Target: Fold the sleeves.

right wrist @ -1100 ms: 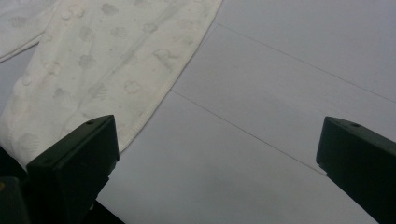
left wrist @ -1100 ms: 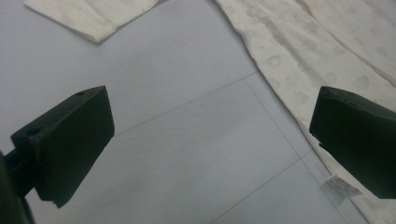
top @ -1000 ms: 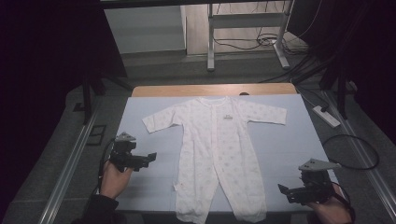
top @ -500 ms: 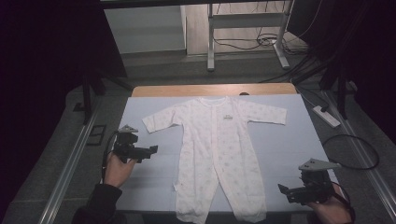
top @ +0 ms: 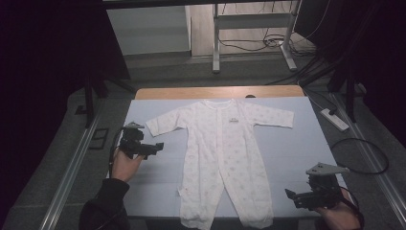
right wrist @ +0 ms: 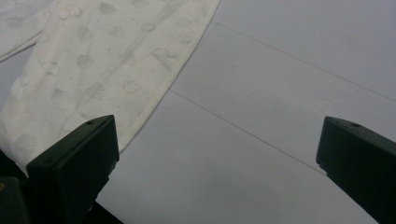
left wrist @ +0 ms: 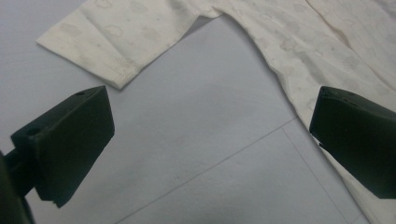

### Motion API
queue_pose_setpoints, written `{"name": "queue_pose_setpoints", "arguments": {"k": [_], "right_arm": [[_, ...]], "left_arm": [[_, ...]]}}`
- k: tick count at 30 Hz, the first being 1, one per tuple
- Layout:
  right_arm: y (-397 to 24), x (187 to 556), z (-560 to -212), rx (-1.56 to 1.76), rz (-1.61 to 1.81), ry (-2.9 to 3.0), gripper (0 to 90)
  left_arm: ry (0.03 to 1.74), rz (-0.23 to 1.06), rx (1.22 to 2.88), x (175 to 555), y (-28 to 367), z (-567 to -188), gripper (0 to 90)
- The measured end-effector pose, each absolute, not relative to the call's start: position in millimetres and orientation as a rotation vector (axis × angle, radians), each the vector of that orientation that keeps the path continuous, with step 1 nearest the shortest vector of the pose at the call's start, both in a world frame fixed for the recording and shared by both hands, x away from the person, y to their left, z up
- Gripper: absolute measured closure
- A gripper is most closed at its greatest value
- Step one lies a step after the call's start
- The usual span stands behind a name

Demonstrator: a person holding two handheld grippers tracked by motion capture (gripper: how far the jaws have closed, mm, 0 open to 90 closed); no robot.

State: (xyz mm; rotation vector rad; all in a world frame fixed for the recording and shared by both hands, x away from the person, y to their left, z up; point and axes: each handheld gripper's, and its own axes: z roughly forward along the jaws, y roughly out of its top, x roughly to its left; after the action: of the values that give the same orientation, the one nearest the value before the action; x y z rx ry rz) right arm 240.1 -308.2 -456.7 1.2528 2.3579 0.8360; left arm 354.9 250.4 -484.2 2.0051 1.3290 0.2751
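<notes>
A white baby sleepsuit (top: 225, 153) with a faint print lies flat and spread out on the pale blue table (top: 297, 148), sleeves out to both sides, legs toward me. My left gripper (top: 155, 145) is open, held just left of the suit's body and below its left sleeve (top: 163, 123). In the left gripper view the sleeve cuff (left wrist: 112, 70) lies ahead between the jaws and the suit's side (left wrist: 299, 65) runs at the right. My right gripper (top: 290, 195) is open near the front right corner, beside the right leg (right wrist: 102, 79).
A wooden strip (top: 220, 92) borders the table's far edge. A white power strip (top: 335, 120) and black cables (top: 368, 158) lie on the floor at the right. A metal frame (top: 249, 28) stands behind the table. Bare blue surface (right wrist: 280, 116) lies right of the suit.
My left gripper has moved forward and to the right, closer to the left sleeve. The right gripper has stayed still, and the suit has not shifted.
</notes>
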Motion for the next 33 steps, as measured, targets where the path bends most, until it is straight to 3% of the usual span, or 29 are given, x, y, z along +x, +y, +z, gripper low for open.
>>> {"name": "queue_pose_setpoints", "arguments": {"k": [33], "right_arm": [[-307.8,240.2,-457.0,1.253,0.829,2.36,0.0]], "left_arm": [[1.37,0.316,2.018,411.5,261.3,-497.4,0.0]]}}
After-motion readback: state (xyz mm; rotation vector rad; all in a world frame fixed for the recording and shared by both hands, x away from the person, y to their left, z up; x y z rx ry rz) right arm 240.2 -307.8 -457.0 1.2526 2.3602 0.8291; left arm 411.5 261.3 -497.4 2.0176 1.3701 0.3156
